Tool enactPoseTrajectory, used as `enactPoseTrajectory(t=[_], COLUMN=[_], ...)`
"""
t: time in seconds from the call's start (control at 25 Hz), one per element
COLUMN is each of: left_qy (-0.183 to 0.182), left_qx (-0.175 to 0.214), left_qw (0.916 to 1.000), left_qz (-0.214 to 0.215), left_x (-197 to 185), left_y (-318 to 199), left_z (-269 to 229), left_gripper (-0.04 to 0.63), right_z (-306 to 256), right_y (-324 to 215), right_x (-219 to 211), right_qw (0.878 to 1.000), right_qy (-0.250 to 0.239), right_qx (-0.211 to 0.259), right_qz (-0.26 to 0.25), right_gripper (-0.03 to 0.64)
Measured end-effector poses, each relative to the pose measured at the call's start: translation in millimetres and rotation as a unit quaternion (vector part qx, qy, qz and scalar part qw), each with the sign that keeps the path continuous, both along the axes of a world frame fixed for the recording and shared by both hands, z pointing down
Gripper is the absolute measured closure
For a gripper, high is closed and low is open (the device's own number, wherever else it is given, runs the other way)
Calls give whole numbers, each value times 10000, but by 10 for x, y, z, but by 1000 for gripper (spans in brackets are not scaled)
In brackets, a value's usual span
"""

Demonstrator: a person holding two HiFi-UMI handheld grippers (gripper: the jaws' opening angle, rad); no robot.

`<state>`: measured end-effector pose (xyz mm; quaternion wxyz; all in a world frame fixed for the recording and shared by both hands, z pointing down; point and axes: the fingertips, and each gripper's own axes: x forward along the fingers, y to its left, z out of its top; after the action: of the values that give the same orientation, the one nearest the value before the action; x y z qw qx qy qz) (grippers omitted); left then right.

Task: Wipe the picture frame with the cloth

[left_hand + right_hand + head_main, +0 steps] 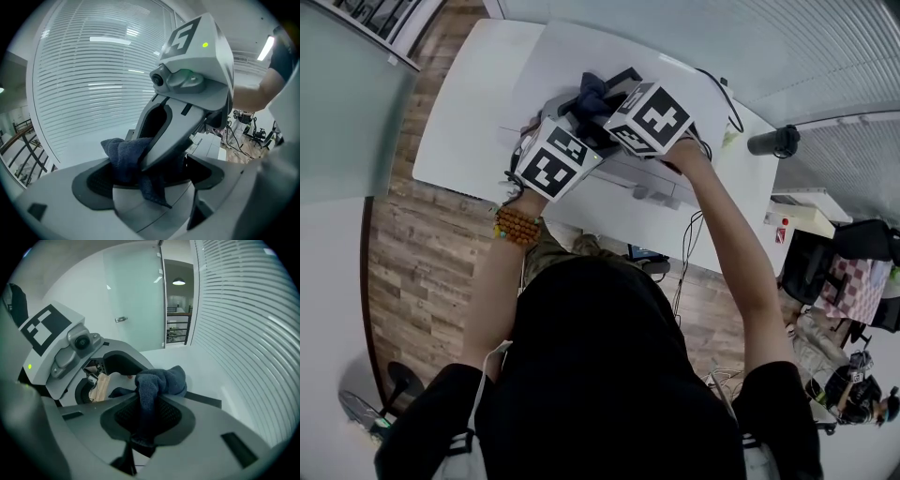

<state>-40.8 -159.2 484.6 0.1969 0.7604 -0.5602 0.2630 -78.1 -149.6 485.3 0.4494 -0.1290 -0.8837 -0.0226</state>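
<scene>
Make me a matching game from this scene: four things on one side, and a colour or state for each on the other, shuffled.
Things:
1. cloth
2. bead bracelet
3. table
4. right gripper

Colours or states:
A. white
B. shut on the cloth
C. dark blue
D. orange-brown

Right pairs: 1-C, 2-D, 3-A, 4-B.

White table (469, 103) on wood floor (403, 253), blk cylinder (773, 142) off its rt end, slatted blinds (93, 70), glass door (131, 301).
</scene>
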Motion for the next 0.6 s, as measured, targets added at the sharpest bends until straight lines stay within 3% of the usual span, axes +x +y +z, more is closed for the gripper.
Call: enactPoseTrajectory(t=[0.2, 0.28, 0.36, 0.48, 0.6], left_qy=[24, 214, 395, 562, 600], left_qx=[189, 244, 555, 1360, 2015], left_qw=[9997, 9993, 9976, 9889, 9767], left_qz=[131, 211, 94, -187, -423], left_x=[38, 59, 1, -128, -179], left_y=[57, 114, 159, 219, 251], left_z=[-25, -82, -265, -719, -1062], left_gripper=[124, 124, 124, 124, 126], right_z=[-118, -246, -385, -615, -819], right_y=[-80, -183, -296, -457, -569], right_x=[128, 279, 467, 734, 911], right_qw=[9955, 9884, 9782, 9530, 9132], right_qy=[-606, -954, -1361, -2125, -2891], right_qx=[-551, -797, -919, -1129, -1701], right_qz=[479, 873, 1269, 1843, 2313], right_gripper=[555, 552, 552, 551, 549])
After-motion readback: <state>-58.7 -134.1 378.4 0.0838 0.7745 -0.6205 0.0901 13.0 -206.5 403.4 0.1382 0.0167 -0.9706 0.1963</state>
